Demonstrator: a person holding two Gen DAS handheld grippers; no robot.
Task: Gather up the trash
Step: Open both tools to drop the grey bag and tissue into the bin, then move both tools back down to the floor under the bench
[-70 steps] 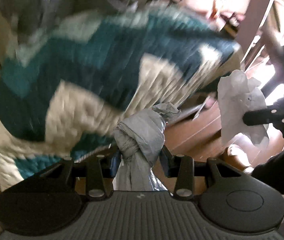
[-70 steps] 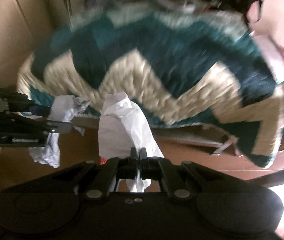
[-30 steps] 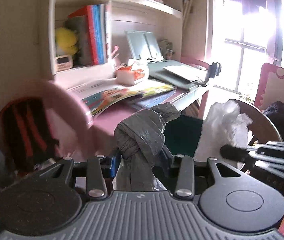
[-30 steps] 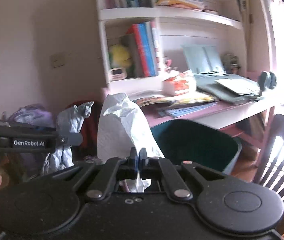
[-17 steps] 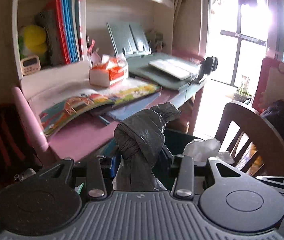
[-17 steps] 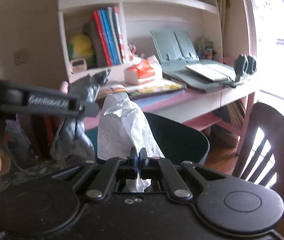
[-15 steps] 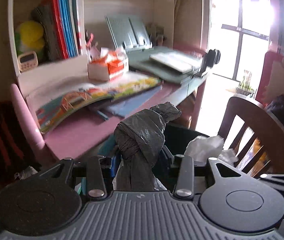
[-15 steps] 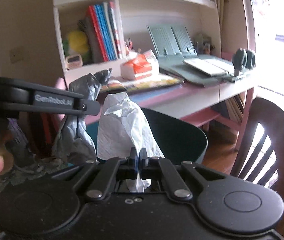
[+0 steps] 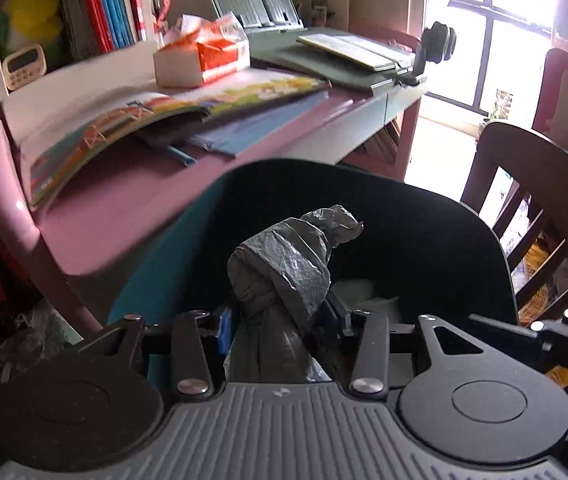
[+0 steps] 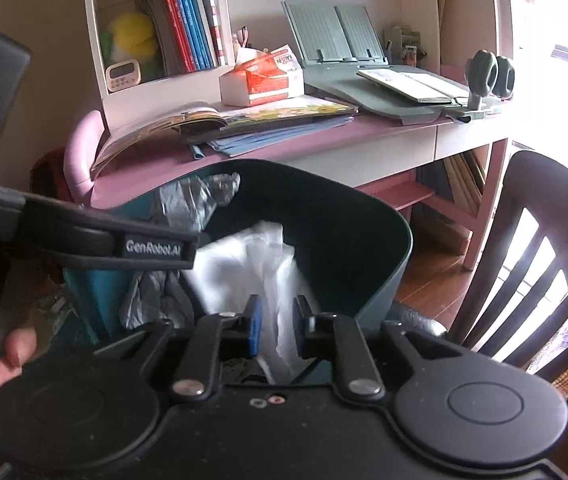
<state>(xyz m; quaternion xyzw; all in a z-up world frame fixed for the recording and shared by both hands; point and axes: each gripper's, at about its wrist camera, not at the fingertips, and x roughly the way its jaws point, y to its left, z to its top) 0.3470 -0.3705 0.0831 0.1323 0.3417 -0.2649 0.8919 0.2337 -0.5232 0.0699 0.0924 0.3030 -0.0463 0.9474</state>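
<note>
A dark teal trash bin (image 9: 479, 248) (image 10: 379, 240) stands by the pink desk. My left gripper (image 9: 280, 320) is shut on a knotted grey plastic bag (image 9: 284, 268) and holds it over the bin's mouth; the bag also shows in the right wrist view (image 10: 192, 204). My right gripper (image 10: 276, 320) is open above the bin. The white crumpled tissue (image 10: 260, 264) is loose between its fingers, blurred, inside the bin. A bit of white tissue (image 9: 363, 292) shows in the bin in the left wrist view.
A pink desk (image 10: 383, 132) holds books (image 10: 244, 120), a tissue box (image 10: 264, 80) and a grey book stand (image 10: 383, 80). A dark wooden chair (image 10: 543, 260) stands right of the bin. Shelves with books (image 10: 188, 20) are behind.
Both grippers moved down over the bin. My right gripper opened and let go of the white tissue, which drops into the bin. The left still holds the grey bag.
</note>
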